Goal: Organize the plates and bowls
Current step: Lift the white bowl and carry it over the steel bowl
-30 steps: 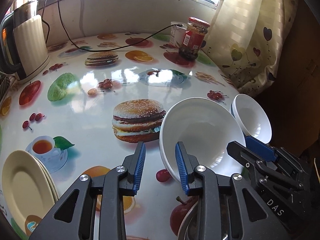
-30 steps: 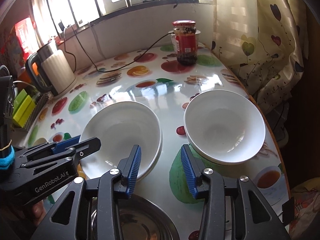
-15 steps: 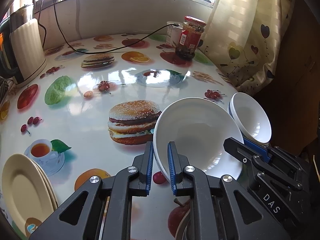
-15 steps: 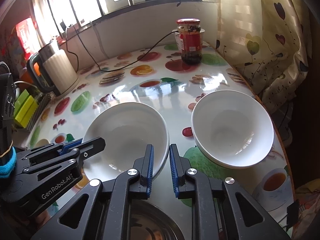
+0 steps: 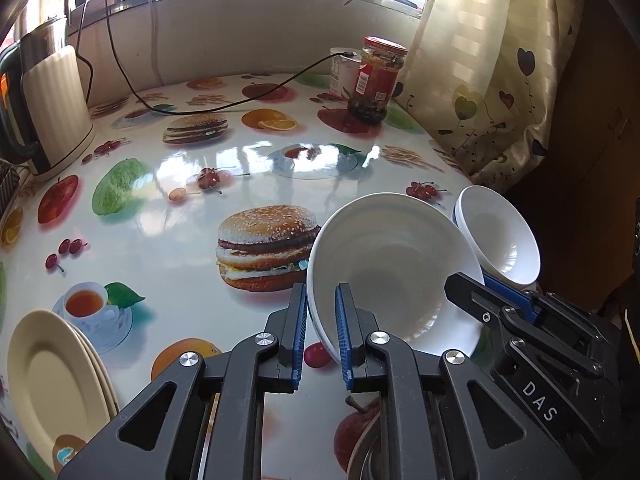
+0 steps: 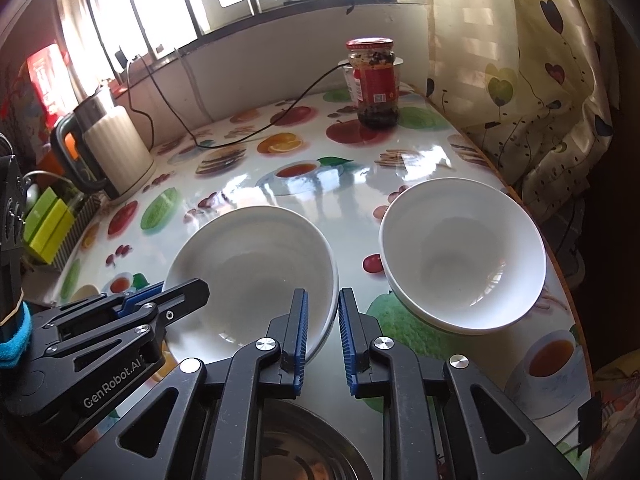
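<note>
A white bowl (image 5: pixel 392 264) (image 6: pixel 256 272) sits near the table's front edge, tipped a little. My left gripper (image 5: pixel 320 296) is shut on its left rim, which runs between the blue pads. My right gripper (image 6: pixel 322 300) is shut on the opposite rim. Each gripper shows in the other's view, the left gripper (image 6: pixel 168 300) on the left and the right gripper (image 5: pixel 480 284) on the right. Further right stands a second white bowl (image 5: pixel 500 240) (image 6: pixel 460 256), seemingly nested in another. A stack of cream plates (image 5: pixel 52 380) lies at the near left.
A metal bowl (image 6: pixel 304 444) sits just under the grippers. A kettle (image 5: pixel 52 108) stands at the far left, its black cable (image 5: pixel 224 108) trailing across the back. A red-lidded jar (image 5: pixel 376 80) is at the back right. The table edge (image 6: pixel 560 264) and a curtain (image 6: pixel 520 80) lie right.
Both grippers had their jaws apart around the bowl's rim a second ago and have closed onto it. Since half a second ago nothing has moved.
</note>
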Demonstrator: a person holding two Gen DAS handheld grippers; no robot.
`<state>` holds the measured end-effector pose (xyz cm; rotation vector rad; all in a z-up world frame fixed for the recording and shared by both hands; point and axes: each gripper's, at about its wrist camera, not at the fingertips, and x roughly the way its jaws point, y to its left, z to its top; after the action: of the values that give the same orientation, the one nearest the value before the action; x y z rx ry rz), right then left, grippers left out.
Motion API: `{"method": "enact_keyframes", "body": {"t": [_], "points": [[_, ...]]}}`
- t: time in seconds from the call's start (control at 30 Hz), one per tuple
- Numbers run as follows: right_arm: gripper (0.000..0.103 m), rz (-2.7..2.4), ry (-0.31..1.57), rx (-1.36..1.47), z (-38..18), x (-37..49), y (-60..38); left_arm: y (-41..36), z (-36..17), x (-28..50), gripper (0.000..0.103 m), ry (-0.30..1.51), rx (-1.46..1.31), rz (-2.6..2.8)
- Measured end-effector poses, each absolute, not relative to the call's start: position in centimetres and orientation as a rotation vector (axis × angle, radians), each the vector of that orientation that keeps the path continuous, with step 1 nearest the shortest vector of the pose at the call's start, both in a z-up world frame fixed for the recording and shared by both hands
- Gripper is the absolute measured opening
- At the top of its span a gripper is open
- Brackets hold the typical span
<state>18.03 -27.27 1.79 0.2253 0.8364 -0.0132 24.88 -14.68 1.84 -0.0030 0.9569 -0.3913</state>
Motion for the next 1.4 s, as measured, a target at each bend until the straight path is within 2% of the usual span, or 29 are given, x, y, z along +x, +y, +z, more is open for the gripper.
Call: {"method": "enact_keyframes", "body": {"t": [0.9,1.4], "points": [[0.016,-0.037,0.741,0.248,5.9,11.5,-26.8,-14.4,6.1,19.5,0.015,0.872,-0.006,-0.451],[0.016,-0.057,0.759,0.261,4.9,6.7,-26.1,-14.1,4.9,15.7,0.015,0.916,-0.007,-0.485]]}}
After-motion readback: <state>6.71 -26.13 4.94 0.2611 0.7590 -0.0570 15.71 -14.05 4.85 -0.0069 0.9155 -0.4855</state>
